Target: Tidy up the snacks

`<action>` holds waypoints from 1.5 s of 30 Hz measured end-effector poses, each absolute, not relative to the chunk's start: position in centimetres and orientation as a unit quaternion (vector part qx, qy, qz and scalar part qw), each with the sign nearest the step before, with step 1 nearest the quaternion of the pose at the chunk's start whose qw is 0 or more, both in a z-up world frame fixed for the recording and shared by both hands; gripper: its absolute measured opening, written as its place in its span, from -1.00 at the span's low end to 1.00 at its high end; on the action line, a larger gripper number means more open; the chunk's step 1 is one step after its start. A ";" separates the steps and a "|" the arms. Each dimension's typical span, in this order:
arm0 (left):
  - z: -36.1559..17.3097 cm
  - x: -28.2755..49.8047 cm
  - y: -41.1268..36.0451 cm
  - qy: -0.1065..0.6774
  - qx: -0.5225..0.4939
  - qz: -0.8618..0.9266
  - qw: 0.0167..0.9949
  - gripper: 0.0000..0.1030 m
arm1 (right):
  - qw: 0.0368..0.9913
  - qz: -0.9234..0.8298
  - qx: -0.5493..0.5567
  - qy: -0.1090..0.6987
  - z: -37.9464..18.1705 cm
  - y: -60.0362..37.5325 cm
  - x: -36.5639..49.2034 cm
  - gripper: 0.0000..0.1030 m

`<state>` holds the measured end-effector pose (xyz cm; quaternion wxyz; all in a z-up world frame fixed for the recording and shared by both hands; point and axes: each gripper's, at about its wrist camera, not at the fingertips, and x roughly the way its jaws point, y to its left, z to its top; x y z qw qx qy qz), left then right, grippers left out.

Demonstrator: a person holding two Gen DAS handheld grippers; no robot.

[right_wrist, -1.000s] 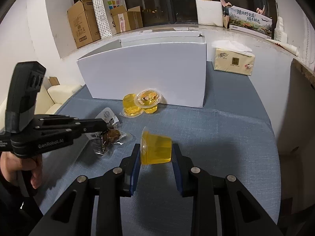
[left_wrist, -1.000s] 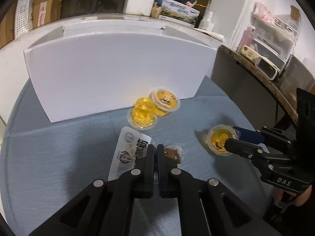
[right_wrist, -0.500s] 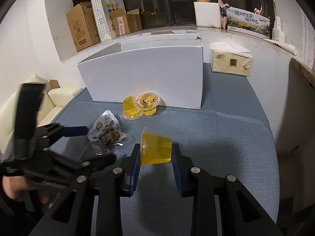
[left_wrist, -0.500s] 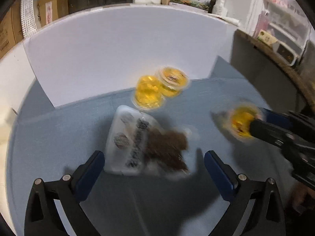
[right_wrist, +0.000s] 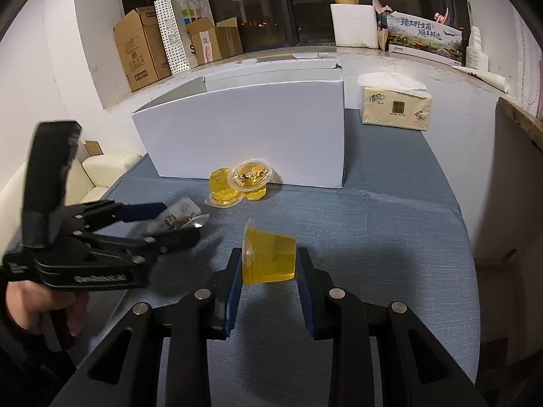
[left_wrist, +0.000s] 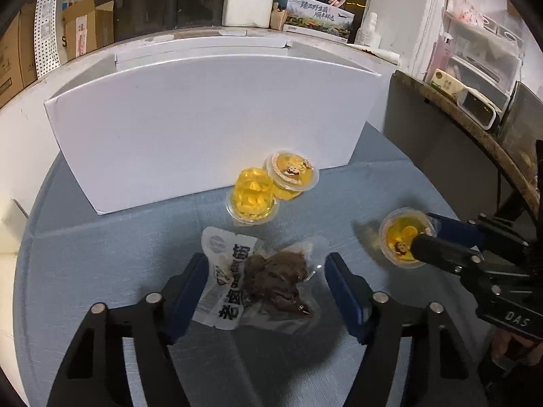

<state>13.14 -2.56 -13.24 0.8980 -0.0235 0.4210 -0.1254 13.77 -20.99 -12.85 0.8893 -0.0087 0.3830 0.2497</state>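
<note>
Blue-grey cloth covered the table [left_wrist: 101,264], and a dark window with a cluttered sill ran behind it. Near the middle of the cloth lay a clear snack packet [left_wrist: 258,281] holding a brown lump, with a white printed label along its left side. It lay flat between the blue pads of the left gripper [left_wrist: 266,286], whose jaws had just been closing in from a wider spread; in the left wrist view the left pad stood at the packet's edge and the right pad stood just clear of it, so nothing was clamped. That gripper angled down toward the table from the near side, and the hand [right_wrist: 37,308] on its handle showed at the left edge of the right wrist view.

Just beyond the packet sat two yellow jelly cups [left_wrist: 271,186], touching each other, the right one with its printed lid tilted up. They rested against the front wall of a big white box [left_wrist: 203,129] with its flaps open.

To the right, the right gripper [right_wrist: 269,264] was clenched on a third yellow jelly cup [right_wrist: 268,259], held on its side with the lid rim against the left pad, above the cloth. This gripper also pointed downward and away.

Farther right, beside the box, stood a yellow tissue pack [right_wrist: 395,108]. Cardboard cartons [right_wrist: 146,47] stood on the sill at far left.
</note>
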 end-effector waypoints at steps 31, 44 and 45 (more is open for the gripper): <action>-5.7 11.6 0.7 0.346 -0.060 -0.145 0.925 -0.07 | 0.903 0.269 -0.003 0.334 -7.7 -20.3 14.7 -0.37; -13.1 12.1 -1.7 0.441 -0.075 -0.108 0.888 1.00 | 0.899 0.266 0.009 0.347 -9.5 -20.7 13.6 -0.37; -13.7 12.4 -2.1 0.452 -0.080 -0.098 0.883 1.00 | 0.900 0.265 0.009 0.346 -9.4 -20.8 13.5 -0.36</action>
